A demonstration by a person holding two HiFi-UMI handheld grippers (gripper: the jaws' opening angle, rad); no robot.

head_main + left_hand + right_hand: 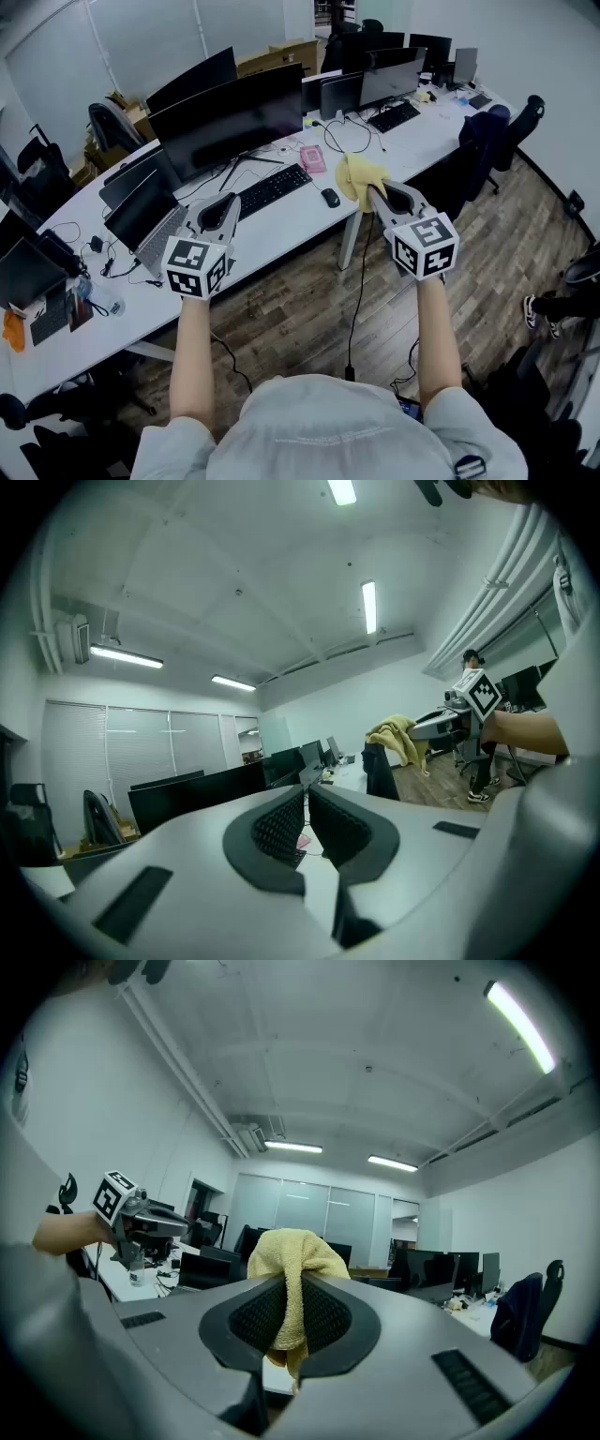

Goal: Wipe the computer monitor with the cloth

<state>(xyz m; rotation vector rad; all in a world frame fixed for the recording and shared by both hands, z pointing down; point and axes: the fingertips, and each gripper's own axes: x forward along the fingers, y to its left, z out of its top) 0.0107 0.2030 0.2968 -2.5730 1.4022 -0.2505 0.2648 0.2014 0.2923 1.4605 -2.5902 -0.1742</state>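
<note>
Cloth (295, 1246) clamped in right gripper (300, 1290); left gripper (307, 803) closed, empty.

No words, brands, numbers or signs are legible. The only print is the black-and-white square markers on the rear cubes of the left gripper (228, 200) and right gripper (379, 192).

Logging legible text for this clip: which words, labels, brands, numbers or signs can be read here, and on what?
No text is readable in any view.
Left gripper and right gripper: cubes carry black-and-white square patterns, no letters.
Keyboard: key legends too small.
Monitor: dark, no brand legible.
Cloth: plain yellow, no label showing.
Cardboard boxes: print, if any, too blurred.
</note>
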